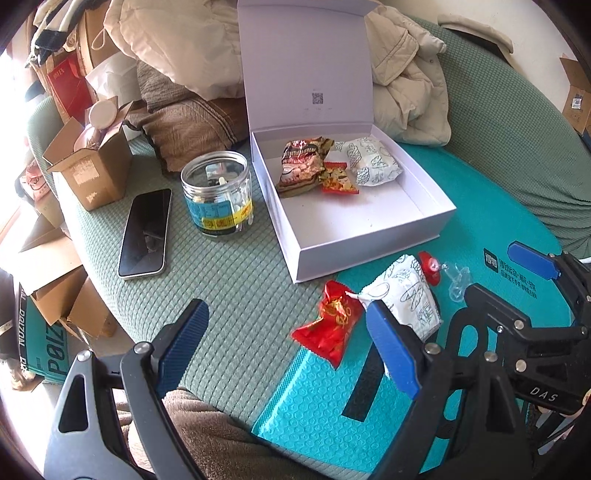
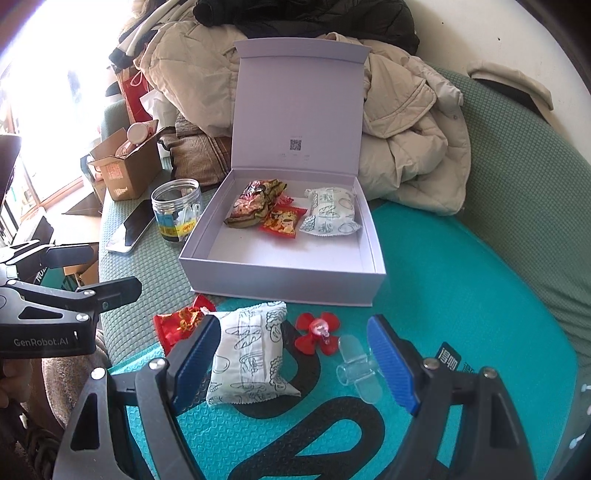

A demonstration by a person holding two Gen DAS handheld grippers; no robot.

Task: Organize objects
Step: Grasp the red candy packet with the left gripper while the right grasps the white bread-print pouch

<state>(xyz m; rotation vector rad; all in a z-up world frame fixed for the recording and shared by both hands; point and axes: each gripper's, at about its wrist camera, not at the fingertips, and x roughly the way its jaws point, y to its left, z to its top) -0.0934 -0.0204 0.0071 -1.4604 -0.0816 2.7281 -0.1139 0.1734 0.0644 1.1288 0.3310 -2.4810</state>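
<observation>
The open white box [image 2: 280,284] on the sofa [image 2: 517,206] holds three packets: one brown [image 2: 255,205], one red-yellow [image 2: 282,221], one white [image 2: 330,216]. Before its front wall, on the teal mailer [image 2: 443,295], lie one white packet [image 2: 251,354], one red packet [image 2: 181,323], one red flower toy [image 2: 317,332] and one clear plastic piece [image 2: 356,365]. The right tongs [image 2: 295,365] stand wide open astride the white packet, flower and clear piece, gripping nothing. The left tongs [image 1: 288,343] are also wide open and empty, over the red packet. One jar [image 1: 218,192] and one phone [image 1: 146,232] lie left of the box. Only the right view shows the black jacket [image 2: 314,18].
</observation>
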